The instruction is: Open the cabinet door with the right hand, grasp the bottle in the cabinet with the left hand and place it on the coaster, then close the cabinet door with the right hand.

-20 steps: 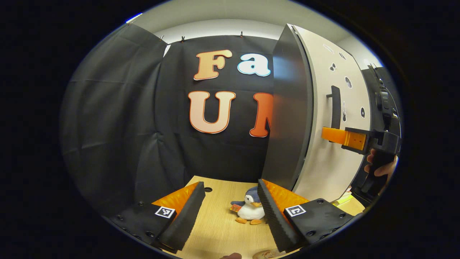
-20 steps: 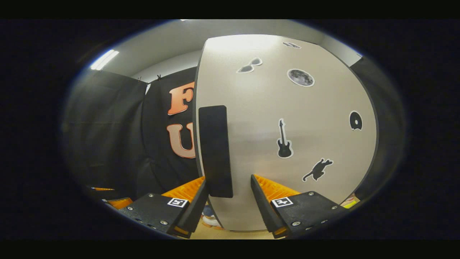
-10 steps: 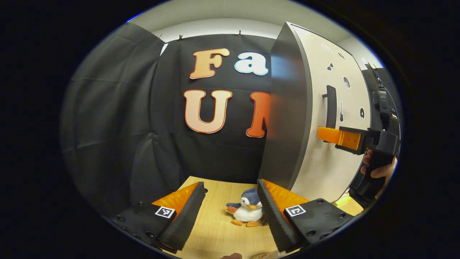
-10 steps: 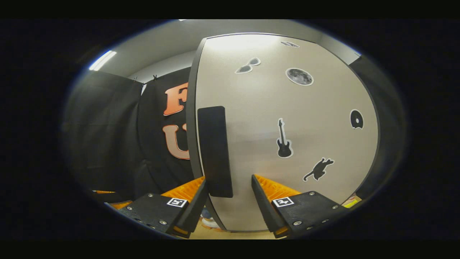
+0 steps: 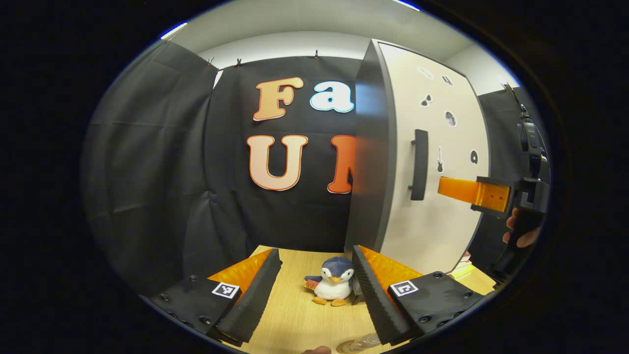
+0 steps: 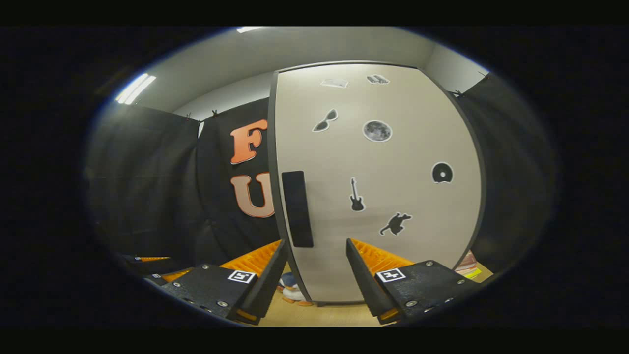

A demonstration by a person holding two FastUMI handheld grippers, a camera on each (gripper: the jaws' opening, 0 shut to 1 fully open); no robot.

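The tall cabinet with a pale beige door [image 6: 393, 246] trimmed in dark edging stands on the light wooden tabletop [image 5: 295, 319]; the door looks closed or nearly so, flush with the dark side panel [image 5: 371, 157]. A black vertical bar handle [image 6: 297, 209] sits near the door's left edge, with small black stickers spread to its right.

The right gripper [image 6: 314, 275] hangs in front of the door, a little short of the handle, its jaws spread with nothing between them. In the left gripper view it juts in from the far right [image 5: 454, 189], held by a hand [image 5: 521, 231], its tip apart from the handle [image 5: 418, 164].

The left gripper [image 5: 314, 280] waits low over the table, jaws likewise spread and empty. Beyond its fingers a small plush penguin [image 5: 331, 287] with a white belly stands near the cabinet's corner. At the near edge, a rounded pale rim [image 5: 358, 343] may be the coaster, but I cannot tell.

The bottle is not visible; by the task it sits inside the cabinet.

The handle looks rigid and stands off the door, so it should take a firm pinch across its width, at mid-height. The door will likely swing stiffly on right-side hinges. How the bottle handles cannot be judged yet; a grip around its body would seem safest.
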